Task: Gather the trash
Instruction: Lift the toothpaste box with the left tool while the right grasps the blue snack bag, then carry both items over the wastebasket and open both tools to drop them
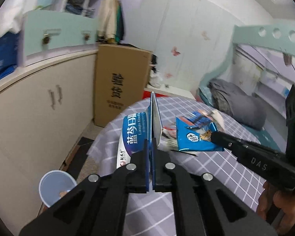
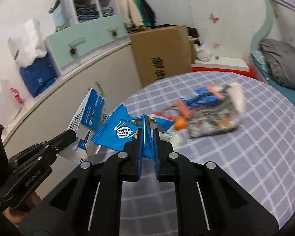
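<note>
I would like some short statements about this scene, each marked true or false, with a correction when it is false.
1. The left tongs are shut on the toothpaste box. True.
2. The right tongs are open and hold nothing. False: they are shut on the blue snack wrapper.
3. The table has a grey cloth with a white grid. True.
4. All trash is gone from the table. False: a pile of wrappers lies on it.
5. The cardboard box lies on the bed. False: it stands on the floor beside the cabinet.
</note>
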`<state>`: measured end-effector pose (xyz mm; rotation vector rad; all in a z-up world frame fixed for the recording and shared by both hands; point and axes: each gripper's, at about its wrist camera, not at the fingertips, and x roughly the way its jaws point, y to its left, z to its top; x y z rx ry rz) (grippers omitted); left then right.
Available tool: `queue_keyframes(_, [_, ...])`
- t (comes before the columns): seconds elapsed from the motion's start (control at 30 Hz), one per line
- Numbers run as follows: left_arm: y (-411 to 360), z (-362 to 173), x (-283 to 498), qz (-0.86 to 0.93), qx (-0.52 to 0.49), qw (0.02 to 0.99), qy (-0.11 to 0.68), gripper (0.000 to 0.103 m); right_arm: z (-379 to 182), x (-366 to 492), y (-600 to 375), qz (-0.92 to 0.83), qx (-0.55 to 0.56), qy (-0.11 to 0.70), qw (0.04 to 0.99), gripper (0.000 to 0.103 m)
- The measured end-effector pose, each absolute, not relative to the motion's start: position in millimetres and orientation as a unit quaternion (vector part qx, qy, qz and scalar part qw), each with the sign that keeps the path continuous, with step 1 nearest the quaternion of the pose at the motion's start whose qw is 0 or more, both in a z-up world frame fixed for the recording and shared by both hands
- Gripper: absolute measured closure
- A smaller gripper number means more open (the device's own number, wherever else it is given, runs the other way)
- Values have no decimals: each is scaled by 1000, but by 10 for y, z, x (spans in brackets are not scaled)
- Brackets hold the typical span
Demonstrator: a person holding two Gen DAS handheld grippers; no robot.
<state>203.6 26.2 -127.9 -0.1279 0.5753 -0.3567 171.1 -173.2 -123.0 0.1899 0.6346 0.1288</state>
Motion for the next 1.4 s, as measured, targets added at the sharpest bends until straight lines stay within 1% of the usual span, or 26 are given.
queue_keyframes(0.2, [1078, -1367, 2065, -97, -96, 948, 286, 101, -1300, 2012, -921, 130, 69, 327, 933, 93])
queue_keyframes(0.4, [2112, -1731, 2228, 0, -128, 940, 315, 101, -1598, 2393, 261, 206, 33, 352, 913, 93])
queue_keyframes(0.57, [2867, -2259, 2489, 57, -162, 919, 354, 101, -2066, 2738, 1112, 243, 5, 383, 891, 93])
queue_keyframes(0.7, [3187, -2654, 2728, 79, -176, 903, 384, 101, -2515, 3052, 1451, 247, 5, 407, 879, 93])
queue_keyframes(0.8, [3337, -2916, 2918, 92, -178, 893, 404, 101, -2887, 3326, 1574, 252, 27, 437, 863, 90])
queue_keyframes(0.97, [3471, -3251, 3179, 104, -180, 879, 429, 101, -3360, 3680, 1651, 254, 60, 479, 838, 83])
queue_keyframes(1.0, [3478, -3315, 3227, 104, -182, 877, 433, 101, -3418, 3725, 1654, 252, 62, 485, 835, 79])
queue_keyframes(1.03, [3477, -3361, 3266, 104, -183, 875, 436, 101, -3483, 3756, 1640, 245, 60, 490, 835, 67])
queue_keyframes(1.07, [3473, -3407, 3301, 102, -182, 874, 439, 101, -3529, 3783, 1624, 244, 61, 492, 834, 59])
queue_keyframes(1.27, [3343, -3443, 3368, 85, -177, 873, 447, 101, -3564, 3755, 1470, 218, 61, 496, 838, 58])
queue_keyframes(1.3, [3325, -3435, 3384, 83, -177, 873, 448, 101, -3540, 3734, 1443, 212, 61, 492, 842, 57])
queue_keyframes(1.33, [3325, -3432, 3379, 81, -178, 873, 448, 101, -3494, 3708, 1414, 204, 59, 485, 848, 53])
queue_keyframes(1.4, [3287, -3409, 3389, 76, -178, 873, 447, 101, -3410, 3661, 1382, 197, 56, 472, 857, 52])
